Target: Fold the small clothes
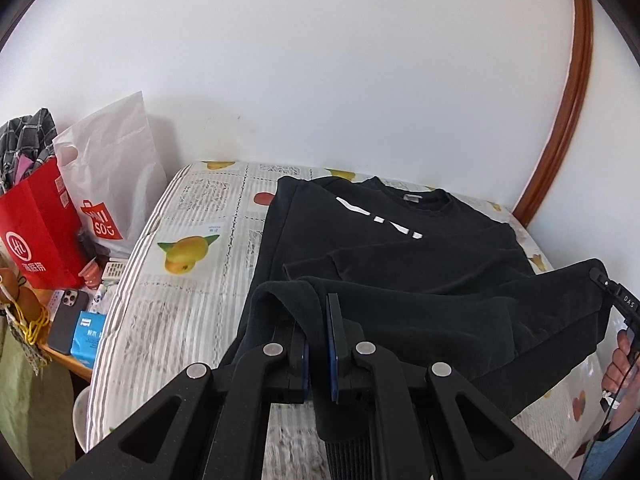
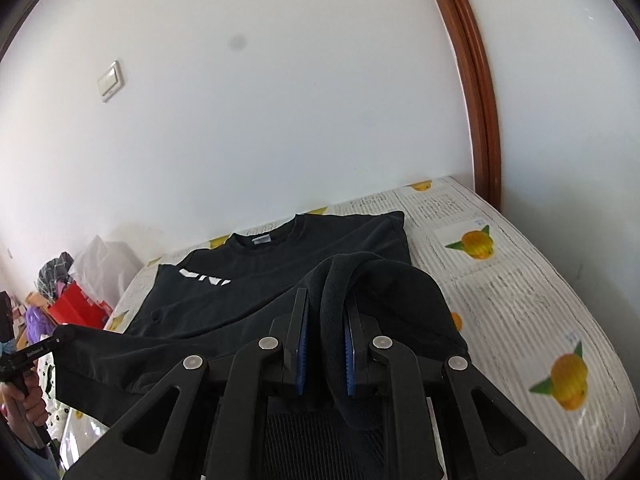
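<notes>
Now, by label:

Garment: one black sweatshirt (image 1: 384, 248), soft matte knit with a ribbed round neck, a small grey neck label and white block lettering across the chest; it lies face up on the bed, its lower hem lifted off the cover by both tongs.
Left tongs (image 1: 318, 344): black plastic arms with steel pivot pins and blue ridged pads, pressed together on a thick fold of the hem at the sweatshirt's left corner.
Right tongs (image 2: 326, 344): same build, pads pinching a rolled ridge of the hem at the right corner.
Hem between them: stretched in a raised, slightly sagging band.
Bed (image 1: 192, 240): rounded mattress edge, glossy cover printed with newsprint columns and yellow fruit.
Edges: far side of the bed meets the white wall (image 1: 320, 80); a curved brown wooden frame (image 1: 572, 112) stands at the right corner.
Open room: bare cover to the left and right of the sweatshirt.
Beside the bed: one red paper bag (image 1: 36, 232), one white plastic bag (image 1: 116, 168), one dark phone (image 1: 68, 320).
</notes>
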### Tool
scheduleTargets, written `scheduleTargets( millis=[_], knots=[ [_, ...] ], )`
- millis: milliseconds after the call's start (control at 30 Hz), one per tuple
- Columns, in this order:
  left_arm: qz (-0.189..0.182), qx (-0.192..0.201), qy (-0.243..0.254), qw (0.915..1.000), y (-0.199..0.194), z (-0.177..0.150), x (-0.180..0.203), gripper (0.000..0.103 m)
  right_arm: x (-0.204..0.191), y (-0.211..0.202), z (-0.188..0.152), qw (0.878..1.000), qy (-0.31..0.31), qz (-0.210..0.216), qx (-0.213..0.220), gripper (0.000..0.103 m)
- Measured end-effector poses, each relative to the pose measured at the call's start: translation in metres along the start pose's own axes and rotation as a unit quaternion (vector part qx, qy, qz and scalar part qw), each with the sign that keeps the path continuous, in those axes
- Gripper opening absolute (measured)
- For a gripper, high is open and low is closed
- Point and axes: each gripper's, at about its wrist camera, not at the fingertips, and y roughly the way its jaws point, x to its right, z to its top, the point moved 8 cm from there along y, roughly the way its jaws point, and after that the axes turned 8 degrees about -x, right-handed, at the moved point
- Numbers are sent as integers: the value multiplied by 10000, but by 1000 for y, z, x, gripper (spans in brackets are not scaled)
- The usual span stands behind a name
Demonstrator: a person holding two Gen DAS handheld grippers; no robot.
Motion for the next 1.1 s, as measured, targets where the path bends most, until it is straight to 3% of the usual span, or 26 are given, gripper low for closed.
scheduleTargets(
  millis=[233,600,833,933,1033,1100],
  knots=[
    [227,-185,-102,9995,46,17,-10,7,4,56,18,9997,-53,-171,-170,15],
    [426,-488,-105,9978,101,22,-19,7,29,129,9,9960,72,-576,-684,15],
    [422,-629,-162,9970,116,18,-20,10,33,149,2,9907,-191,-995,-907,18],
    [350,-660,-170,9971,114,17,-19,9,32,145,1,9902,-225,-956,-997,24],
    [249,-698,-144,9971,108,15,-18,17,32,133,0,9913,-179,-806,-1024,32],
    [161,-676,-136,9975,99,12,-18,33,33,118,-1,9923,-170,-756,-964,38]
  ],
)
